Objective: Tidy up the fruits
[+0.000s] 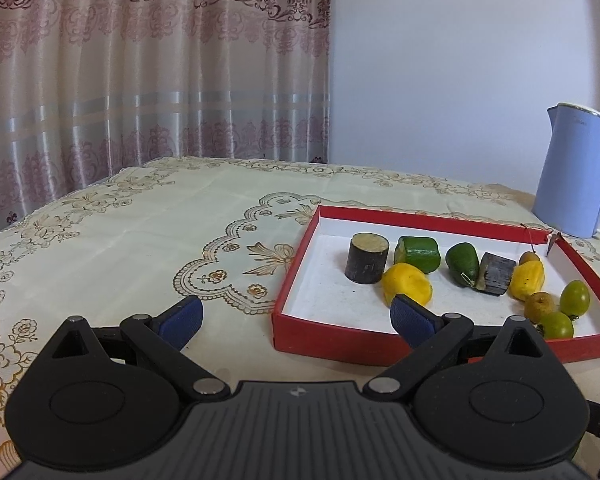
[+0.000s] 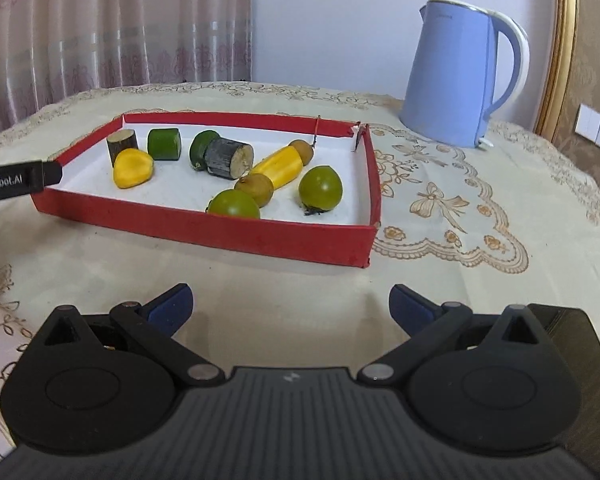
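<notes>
The fruits all lie inside the red tray (image 2: pixel 204 228) on my counter (image 2: pixel 260 280): yellow pieces (image 2: pixel 133 168), green rounds (image 2: pixel 320 189), dark cylinders (image 2: pixel 230 158). My left gripper (image 1: pixel 296 316) hangs at the tray's near-left corner, jaws spread, empty. My right gripper (image 2: pixel 290 308) sits before the tray, jaws spread wide, empty. A blue kettle (image 2: pixel 451 76) stands beyond.

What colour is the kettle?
Light blue kettle with a white handle, clearest in the right wrist view.

Both views are bright with soft, even daylight, and the curtain (image 1: pixel 152 80) glows as if lit from behind. Shadows on the tablecloth (image 2: pixel 260 272) are faint and short. Straight lines bend strongly toward the edges, the corners turn dark, and far parts look slightly soft.
</notes>
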### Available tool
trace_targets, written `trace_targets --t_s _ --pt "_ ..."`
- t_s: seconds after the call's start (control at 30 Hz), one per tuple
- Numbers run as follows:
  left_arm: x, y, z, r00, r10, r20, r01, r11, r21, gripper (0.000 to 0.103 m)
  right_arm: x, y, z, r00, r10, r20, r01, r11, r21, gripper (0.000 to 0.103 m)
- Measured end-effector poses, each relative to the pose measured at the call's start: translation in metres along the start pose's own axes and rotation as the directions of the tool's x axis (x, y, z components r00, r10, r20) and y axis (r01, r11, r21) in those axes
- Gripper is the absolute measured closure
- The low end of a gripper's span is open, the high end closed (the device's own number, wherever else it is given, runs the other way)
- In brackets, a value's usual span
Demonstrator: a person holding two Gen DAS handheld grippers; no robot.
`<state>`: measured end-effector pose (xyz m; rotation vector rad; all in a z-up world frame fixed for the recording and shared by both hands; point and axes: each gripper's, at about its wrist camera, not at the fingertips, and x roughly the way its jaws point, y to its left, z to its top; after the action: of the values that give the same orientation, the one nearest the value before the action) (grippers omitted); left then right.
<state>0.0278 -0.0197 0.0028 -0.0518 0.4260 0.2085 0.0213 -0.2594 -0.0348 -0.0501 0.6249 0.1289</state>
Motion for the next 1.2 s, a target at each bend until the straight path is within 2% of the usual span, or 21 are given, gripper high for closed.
trace_targets --t_s 0.27,0.47,0.67,1.2 --pt "0.002 0.004 0.003 1.0 -0.015 0.008 0.015 1.0 0.004 0.002 0.007 0.004 -0.001 1.0 -0.011 -0.019 0.011 1.0 -0.003 0.0" --pt "0.0 0.001 0.003 1.0 -0.026 0.012 0.026 1.0 0.015 0.002 0.011 -0.005 -0.001 0.999 0.03 -0.041 -0.029 0.998 0.048 0.0" --pt "0.001 0.001 0.005 0.999 -0.033 -0.002 0.033 0.999 0.014 0.002 0.012 -0.004 -0.001 0.999 0.029 -0.042 -0.027 0.999 0.046 0.0" --pt "0.003 -0.003 0.006 0.999 -0.015 -0.031 0.017 0.999 0.045 0.002 0.011 -0.004 -0.001 0.999 0.029 -0.042 -0.027 0.999 0.045 0.0"
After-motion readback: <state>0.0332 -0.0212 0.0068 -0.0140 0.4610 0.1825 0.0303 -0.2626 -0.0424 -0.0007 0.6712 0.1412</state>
